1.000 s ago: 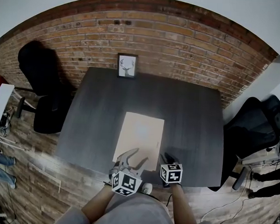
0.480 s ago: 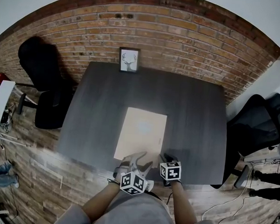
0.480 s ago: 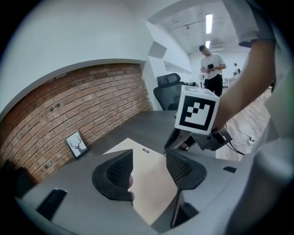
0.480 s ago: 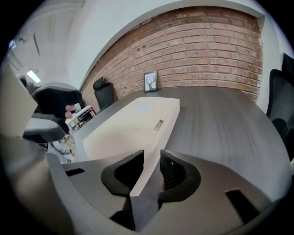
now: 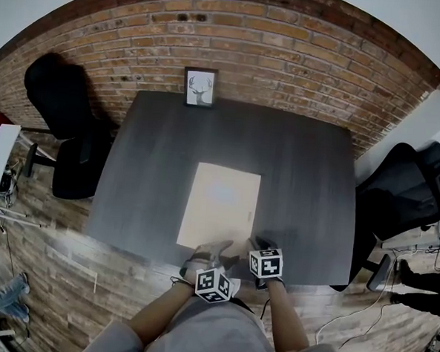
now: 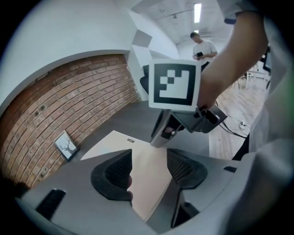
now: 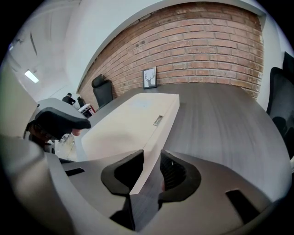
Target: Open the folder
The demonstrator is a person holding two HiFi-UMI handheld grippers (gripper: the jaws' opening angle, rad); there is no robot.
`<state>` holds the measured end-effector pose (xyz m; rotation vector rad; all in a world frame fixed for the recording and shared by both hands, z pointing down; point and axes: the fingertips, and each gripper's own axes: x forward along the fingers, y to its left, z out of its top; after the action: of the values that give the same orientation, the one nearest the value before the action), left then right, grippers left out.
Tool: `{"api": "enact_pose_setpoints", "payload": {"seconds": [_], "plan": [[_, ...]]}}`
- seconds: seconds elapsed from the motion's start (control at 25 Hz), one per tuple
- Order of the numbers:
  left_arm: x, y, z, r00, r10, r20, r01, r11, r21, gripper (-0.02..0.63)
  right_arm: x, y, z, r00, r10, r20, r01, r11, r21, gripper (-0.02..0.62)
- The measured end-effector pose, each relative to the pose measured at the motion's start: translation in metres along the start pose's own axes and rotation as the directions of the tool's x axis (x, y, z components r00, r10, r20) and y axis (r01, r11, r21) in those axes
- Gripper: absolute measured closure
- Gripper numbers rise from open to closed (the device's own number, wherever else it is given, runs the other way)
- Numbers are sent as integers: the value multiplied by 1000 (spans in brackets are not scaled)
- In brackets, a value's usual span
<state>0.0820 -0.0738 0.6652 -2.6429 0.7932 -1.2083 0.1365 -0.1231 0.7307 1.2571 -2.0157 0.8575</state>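
Note:
A beige folder lies shut and flat on the dark table, near its front edge. My left gripper hovers over the folder's near edge. Its jaws have just been opening and stand open, with the folder's cover showing in the gap, untouched. My right gripper is at the folder's near right corner. Those jaws have also been opening, and the folder's right edge runs between them without being pinched. From the left gripper view the right gripper points down at the folder's edge.
A framed deer picture leans against the brick wall at the table's far edge. Black office chairs stand at the left and right. A person stands far back in the room.
My left gripper has come down and to the right, rolling as it went, and now sits over the folder's near edge. The right gripper has sunk slightly. The folder has not moved.

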Motion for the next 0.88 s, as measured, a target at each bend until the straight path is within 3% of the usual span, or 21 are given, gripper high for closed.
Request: {"api": "enact_pose_setpoints", "payload": {"seconds": [0.28, 0.56, 0.88], "plan": [[15, -25, -9, 997, -68, -37, 69, 997, 28, 374, 1, 1, 1, 1000, 3, -3, -3, 1000, -11, 508], [31, -44, -22, 991, -92, -101, 106, 985, 133, 376, 0, 1, 0, 1000, 6, -2, -6, 1000, -9, 508], [42, -46, -31, 986, -51, -157, 78, 982, 174, 397, 0, 2, 0, 1000, 9, -2, -9, 1000, -19, 508]]}}
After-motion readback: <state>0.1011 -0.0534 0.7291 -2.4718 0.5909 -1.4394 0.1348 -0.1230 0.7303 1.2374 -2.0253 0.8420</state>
